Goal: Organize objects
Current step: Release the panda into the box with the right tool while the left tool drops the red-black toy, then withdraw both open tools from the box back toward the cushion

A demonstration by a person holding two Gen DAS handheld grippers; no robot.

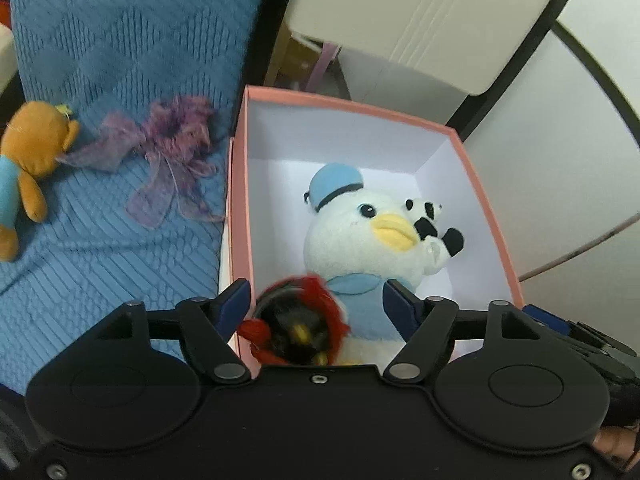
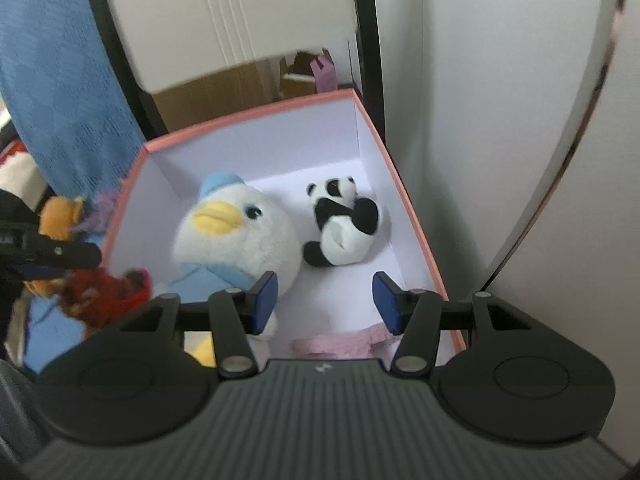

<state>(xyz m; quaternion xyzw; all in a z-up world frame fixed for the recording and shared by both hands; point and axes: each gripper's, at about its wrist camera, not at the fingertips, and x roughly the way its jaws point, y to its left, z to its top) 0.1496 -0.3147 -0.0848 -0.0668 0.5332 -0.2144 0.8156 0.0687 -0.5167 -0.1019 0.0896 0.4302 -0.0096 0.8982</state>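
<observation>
While the left tool (image 1: 316, 300) hangs over the near-left corner of the pink box (image 1: 486, 204), its fingers are spread wide and a blurred red-and-black plush (image 1: 296, 328) sits between them, closer to the left finger; whether either finger touches it I cannot tell. Inside the box lie a white duck plush (image 2: 236, 236) and, just beside it, a small panda (image 2: 344, 224). Likewise released, the right tool (image 2: 325, 300) hovers over the box's near end, gripping nothing. An orange bear (image 1: 30, 168) and purple ribbon (image 1: 160, 152) rest on the blue knitted blanket (image 1: 120, 40) outside.
</observation>
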